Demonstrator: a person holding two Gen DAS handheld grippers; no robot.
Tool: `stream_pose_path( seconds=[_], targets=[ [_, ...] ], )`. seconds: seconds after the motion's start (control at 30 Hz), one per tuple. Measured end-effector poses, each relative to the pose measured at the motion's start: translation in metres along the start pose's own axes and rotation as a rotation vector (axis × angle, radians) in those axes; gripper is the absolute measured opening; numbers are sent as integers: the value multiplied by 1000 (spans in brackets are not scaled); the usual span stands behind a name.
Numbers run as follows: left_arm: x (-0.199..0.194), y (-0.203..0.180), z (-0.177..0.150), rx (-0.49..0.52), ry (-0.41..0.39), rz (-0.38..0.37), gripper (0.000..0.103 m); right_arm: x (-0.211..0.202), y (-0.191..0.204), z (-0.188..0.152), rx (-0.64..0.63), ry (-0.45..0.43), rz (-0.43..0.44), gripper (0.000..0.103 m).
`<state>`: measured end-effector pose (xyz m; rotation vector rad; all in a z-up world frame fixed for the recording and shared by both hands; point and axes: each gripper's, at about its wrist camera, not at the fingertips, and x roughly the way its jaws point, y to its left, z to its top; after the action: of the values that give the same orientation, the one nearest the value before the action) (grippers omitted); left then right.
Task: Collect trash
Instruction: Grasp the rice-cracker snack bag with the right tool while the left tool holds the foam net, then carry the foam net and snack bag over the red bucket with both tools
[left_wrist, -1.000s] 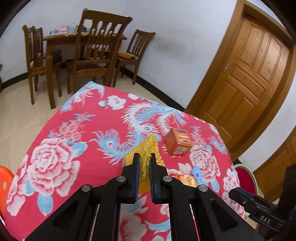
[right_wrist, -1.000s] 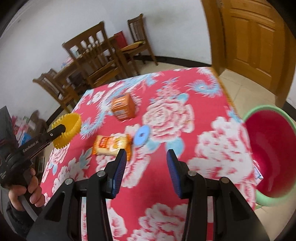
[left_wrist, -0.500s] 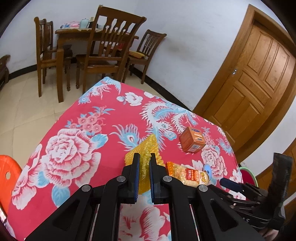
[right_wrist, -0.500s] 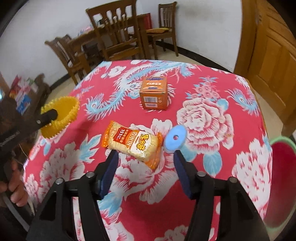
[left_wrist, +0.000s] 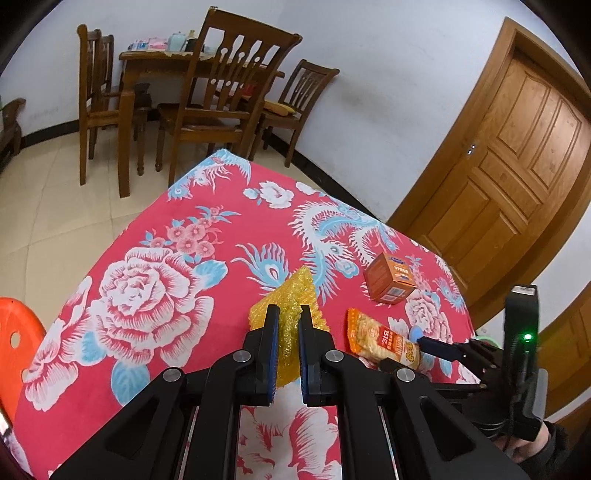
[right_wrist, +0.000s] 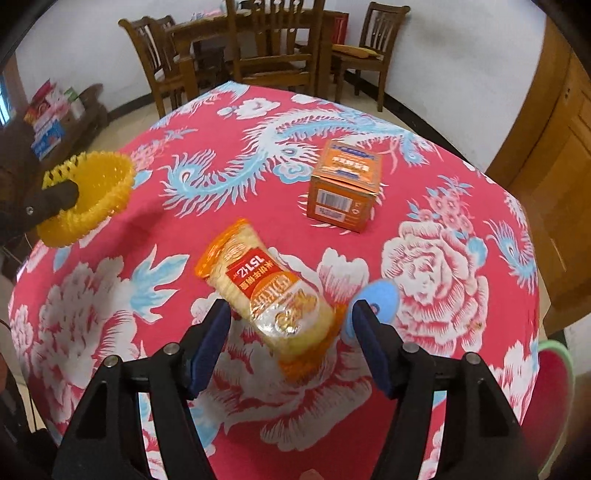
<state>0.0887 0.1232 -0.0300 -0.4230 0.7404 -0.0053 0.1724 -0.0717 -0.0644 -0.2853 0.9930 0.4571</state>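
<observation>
My left gripper (left_wrist: 287, 314) is shut on a yellow foam net (left_wrist: 295, 291), which it holds above the red floral tablecloth (left_wrist: 155, 295). The right wrist view shows that net (right_wrist: 88, 195) at the left. My right gripper (right_wrist: 290, 310) hangs over an orange snack packet (right_wrist: 266, 291). Its jaws are opening, and the packet's near end lies between them without being pressed. A small blue disc (right_wrist: 380, 299) lies just outside the right finger. An orange carton (right_wrist: 343, 184) stands further back. The left wrist view also shows the packet (left_wrist: 384, 341) and the carton (left_wrist: 391, 277).
A red basin with a green rim (right_wrist: 554, 391) stands on the floor past the table's right edge. An orange stool (left_wrist: 18, 332) is at the left edge. Wooden chairs (left_wrist: 221, 110) and a dining table stand behind, and a wooden door (left_wrist: 517, 184) is at the right.
My right gripper swung left and down over the snack packet, rolled, and its jaws spread wider. The left gripper kept its hold on the yellow net and shifted only slightly.
</observation>
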Motion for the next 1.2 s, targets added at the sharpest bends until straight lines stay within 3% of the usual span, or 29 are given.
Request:
stream_pose_path(
  seconds=[0.23,0.57,0.9,1.2],
  targets=[
    [-1,0,0,-3,-2,-3,9,12,5,5,-27,9,19,68],
    [-2,0,0,-4,-1,-3,9,13,11,4,-17,-5,32,55],
    [-4,-7,0,8,-8,-5,9,-8,-6,-16,132,-35,136,52],
    [-9,-23,-1,33,-15,-21,9,-48,-26,-42,219,-96,156,52]
  ],
)
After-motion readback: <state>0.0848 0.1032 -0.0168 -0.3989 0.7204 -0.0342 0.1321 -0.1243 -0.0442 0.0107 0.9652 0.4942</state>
